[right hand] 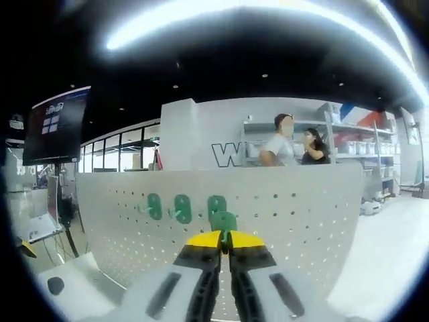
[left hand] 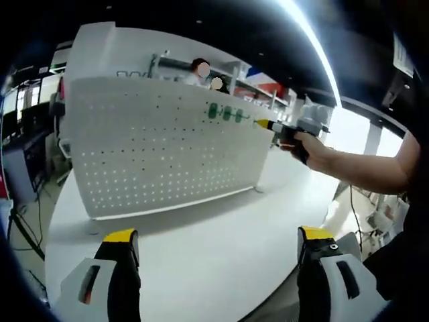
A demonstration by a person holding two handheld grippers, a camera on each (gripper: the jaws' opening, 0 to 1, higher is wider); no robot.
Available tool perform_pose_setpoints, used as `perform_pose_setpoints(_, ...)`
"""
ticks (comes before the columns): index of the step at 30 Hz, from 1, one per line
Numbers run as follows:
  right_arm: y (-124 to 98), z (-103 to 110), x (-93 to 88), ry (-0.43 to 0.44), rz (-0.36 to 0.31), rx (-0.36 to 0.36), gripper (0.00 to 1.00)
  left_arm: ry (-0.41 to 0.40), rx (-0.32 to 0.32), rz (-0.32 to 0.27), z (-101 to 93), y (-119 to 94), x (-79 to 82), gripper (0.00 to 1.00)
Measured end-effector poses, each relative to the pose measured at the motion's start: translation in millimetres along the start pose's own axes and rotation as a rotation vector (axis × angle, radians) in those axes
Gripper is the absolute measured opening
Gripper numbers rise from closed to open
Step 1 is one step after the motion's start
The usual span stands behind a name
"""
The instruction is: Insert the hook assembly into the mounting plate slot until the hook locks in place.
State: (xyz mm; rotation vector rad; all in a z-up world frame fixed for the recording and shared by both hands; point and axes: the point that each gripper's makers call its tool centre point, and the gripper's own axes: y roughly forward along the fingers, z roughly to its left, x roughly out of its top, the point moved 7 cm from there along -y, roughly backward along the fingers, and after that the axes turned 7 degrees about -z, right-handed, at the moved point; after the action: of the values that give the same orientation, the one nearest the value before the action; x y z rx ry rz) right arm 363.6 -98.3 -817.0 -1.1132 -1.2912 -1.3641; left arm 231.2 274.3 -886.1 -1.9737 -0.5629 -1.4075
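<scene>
A white perforated mounting plate (left hand: 161, 147) stands upright on the white table (left hand: 221, 228). Three green hooks (left hand: 226, 113) sit in a row near its upper right. In the right gripper view those hooks (right hand: 181, 208) hang on the plate (right hand: 295, 208), and a fourth green hook (right hand: 224, 221) is pinched at the tips of my right gripper (right hand: 225, 239), close against the plate face. The right gripper (left hand: 267, 124), held by a hand, reaches the plate's upper right edge in the left gripper view. My left gripper (left hand: 218, 236) stands wide open over the table, holding nothing.
Two people (right hand: 291, 144) stand behind the plate near shelves (right hand: 362, 144). A dark monitor (right hand: 57, 131) hangs at the left. The person's forearm (left hand: 362, 168) crosses at the right. The table's rounded edge (left hand: 53, 228) drops off at the left.
</scene>
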Motion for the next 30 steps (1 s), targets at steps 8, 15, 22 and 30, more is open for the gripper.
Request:
perform_pose_setpoints(8, 12, -7, -6.8, 0.019, 0.002, -0.023, 0.01, -0.006, 0.005, 0.017, 3.1, 1, -2.5, 0.99)
perform_pose_setpoints(15, 29, -20, -1.5, 0.018, -0.019, -0.042, 0.01, -0.007, 0.000, 0.023, 3.8, 5, -3.0, 0.99)
perform_pose_setpoints(22, 43, -27, 5.8, 0.025, -0.046, -0.047, 0.01, -0.009, 0.006, 0.033, 7.2, 6, -4.2, 0.99)
perform_pose_setpoints(30, 46, -32, 4.6, 0.032, -0.054, -0.066, 0.01, -0.004, 0.008, 0.042, 8.8, 9, -3.5, 0.99)
